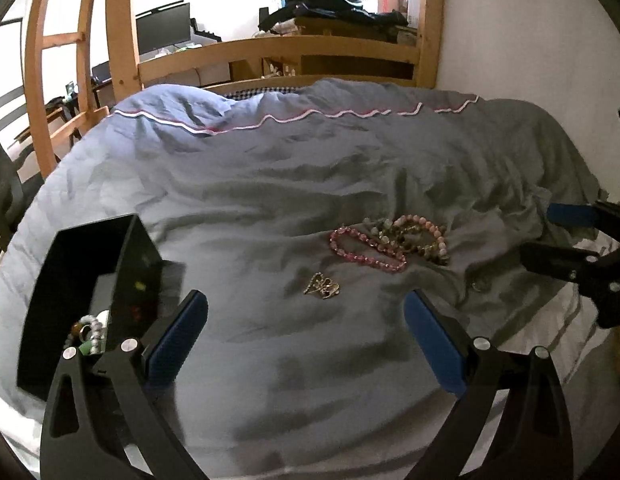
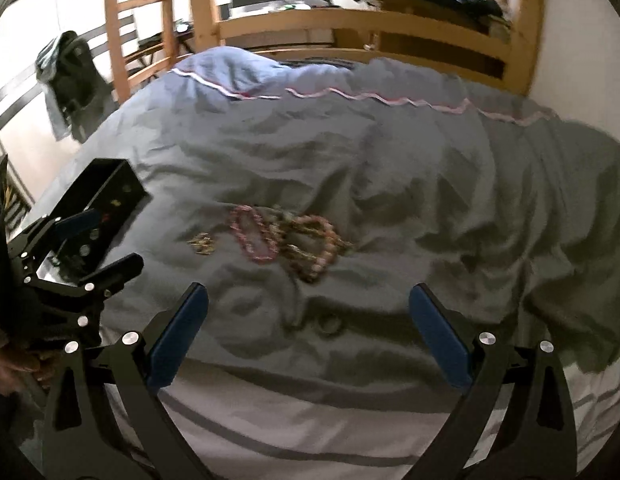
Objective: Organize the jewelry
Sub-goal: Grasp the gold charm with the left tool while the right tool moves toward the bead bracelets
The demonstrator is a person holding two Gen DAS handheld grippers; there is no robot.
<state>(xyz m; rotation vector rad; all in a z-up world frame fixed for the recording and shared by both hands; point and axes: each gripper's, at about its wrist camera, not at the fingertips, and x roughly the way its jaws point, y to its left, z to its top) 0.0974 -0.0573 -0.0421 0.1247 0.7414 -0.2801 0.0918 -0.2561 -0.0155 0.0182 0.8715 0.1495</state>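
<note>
Two grippers, both with jaws spread wide and holding nothing: left gripper (image 1: 305, 334) hovers over the bed (image 1: 237, 184) right beside the black box (image 1: 89, 264), right gripper (image 2: 307, 332) hangs low over the near edge of the bedding. Box already holds some beaded pieces (image 1: 91, 330) in its near corner. Left to sort, on the grey duvet: gold brooch-like piece (image 1: 324, 286) lying alone, and just beyond it a tangled heap, pink bead bracelet (image 1: 362, 250) touching or overlapping the other bracelets (image 1: 418, 236). Step looks like between picks, reaching for the next item. Next move likely: drop onto the gold piece, nearest the left jaws, pinch without snagging the fabric, carry to box. No readable brand, label or writing; right view is motion-blurred.
</note>
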